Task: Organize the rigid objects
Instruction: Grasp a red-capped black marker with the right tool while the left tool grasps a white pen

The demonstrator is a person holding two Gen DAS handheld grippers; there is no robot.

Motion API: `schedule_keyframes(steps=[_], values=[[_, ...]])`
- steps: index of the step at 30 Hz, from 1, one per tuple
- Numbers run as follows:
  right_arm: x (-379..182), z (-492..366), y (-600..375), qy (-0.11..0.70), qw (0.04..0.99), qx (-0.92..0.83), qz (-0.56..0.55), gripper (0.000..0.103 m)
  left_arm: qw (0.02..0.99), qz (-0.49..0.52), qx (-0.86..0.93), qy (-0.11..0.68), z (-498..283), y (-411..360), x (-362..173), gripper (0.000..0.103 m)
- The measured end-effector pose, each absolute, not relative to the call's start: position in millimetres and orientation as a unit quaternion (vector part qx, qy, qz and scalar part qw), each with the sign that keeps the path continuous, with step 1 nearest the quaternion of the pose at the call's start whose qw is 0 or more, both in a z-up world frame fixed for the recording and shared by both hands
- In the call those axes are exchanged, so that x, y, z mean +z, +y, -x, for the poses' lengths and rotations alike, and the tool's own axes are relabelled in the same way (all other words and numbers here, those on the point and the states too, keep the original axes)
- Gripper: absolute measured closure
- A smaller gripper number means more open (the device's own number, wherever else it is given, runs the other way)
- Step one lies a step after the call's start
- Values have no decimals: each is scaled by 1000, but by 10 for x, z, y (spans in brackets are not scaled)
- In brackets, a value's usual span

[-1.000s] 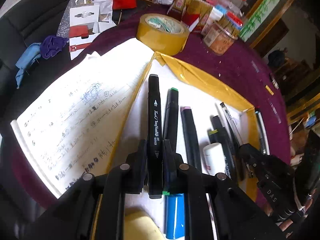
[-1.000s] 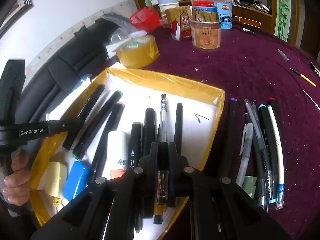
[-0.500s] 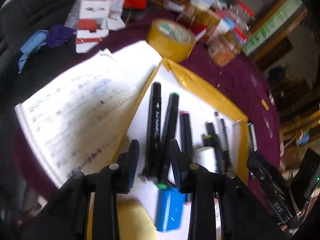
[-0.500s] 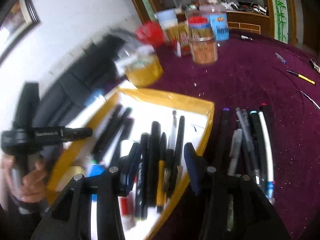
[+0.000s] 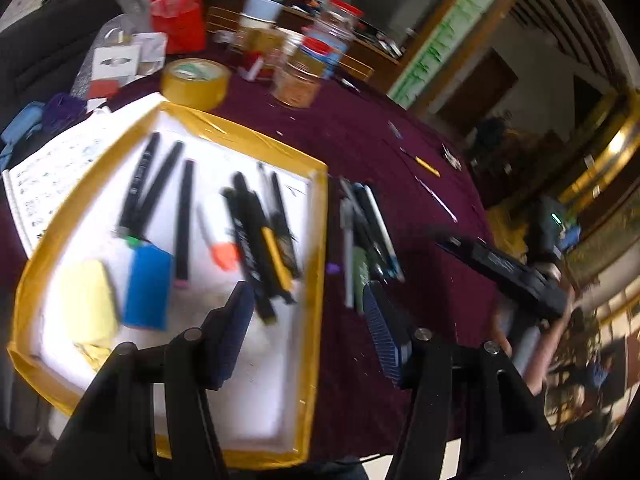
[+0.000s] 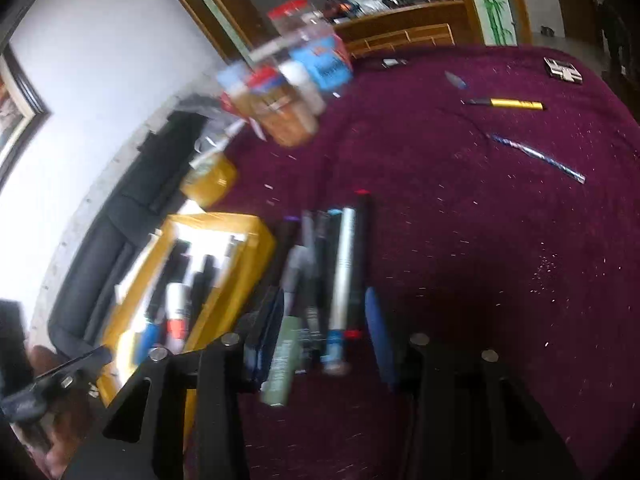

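While both tools gape empty, left (image 5: 308,320) opening, right (image 6: 324,332) closing, loose pens (image 6: 332,272) crowd beside the tray (image 5: 320,240).

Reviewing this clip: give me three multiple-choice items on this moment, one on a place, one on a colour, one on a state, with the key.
1. Where does the roll of tape sit?
A. inside the tray
B. on the cloth just beyond the tray's far edge
C. on the notebook

2. What colour is the rim of the tray?
A. yellow
B. green
C. black

3. What is between the fingers of the left gripper?
A. a black marker
B. the blue eraser
C. nothing

Key: 1 B, the roll stands on the purple tablecloth past the tray's far rim. 2 A, yellow tape lines its border. 3 C, the jaws are opening with only tray and cloth behind the gap.
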State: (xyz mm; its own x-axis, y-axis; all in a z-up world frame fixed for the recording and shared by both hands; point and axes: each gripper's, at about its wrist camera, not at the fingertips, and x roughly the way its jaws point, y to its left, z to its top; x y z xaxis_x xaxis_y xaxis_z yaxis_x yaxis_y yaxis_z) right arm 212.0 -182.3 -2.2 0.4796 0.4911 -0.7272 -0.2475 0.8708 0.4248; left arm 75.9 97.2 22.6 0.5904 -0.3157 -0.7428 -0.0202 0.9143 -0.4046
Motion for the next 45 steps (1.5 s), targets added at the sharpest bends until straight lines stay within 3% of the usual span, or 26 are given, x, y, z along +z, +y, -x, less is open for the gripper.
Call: schedule_keyframes(steps=[4, 8, 18, 21, 28, 33, 41, 45], values=[[-285, -2422, -1791, 496, 835, 202, -126, 83, 872, 162, -91, 453, -698, 746, 231, 48], [-450, -2583, -1720, 517, 827, 191, -110, 86, 871, 146, -92, 460, -645, 617, 194, 48], [-526, -2723, -1583, 518, 825, 200, -99, 86, 860, 139, -104, 479, -652, 425, 91, 48], [-526, -2696, -1590, 516, 828, 202, -81, 90, 859, 138, -107, 481, -663, 413, 79, 48], [-486, -2512, -2250, 497, 860, 110, -33, 91, 844, 146, -122, 501, -827, 307, 6, 48], [-585, -2517, -2673, 482, 852, 148, -137, 90, 803, 164, -175, 545, -1136, -5, -31, 48], [-595, -2498, -2704, 483, 848, 151, -159, 90, 806, 114, -171, 555, -2005, -519, -117, 49], [-599, -2500, -2720, 486, 845, 149, -168, 90, 793, 111, -130, 585, -2362, -622, -344, 65]])
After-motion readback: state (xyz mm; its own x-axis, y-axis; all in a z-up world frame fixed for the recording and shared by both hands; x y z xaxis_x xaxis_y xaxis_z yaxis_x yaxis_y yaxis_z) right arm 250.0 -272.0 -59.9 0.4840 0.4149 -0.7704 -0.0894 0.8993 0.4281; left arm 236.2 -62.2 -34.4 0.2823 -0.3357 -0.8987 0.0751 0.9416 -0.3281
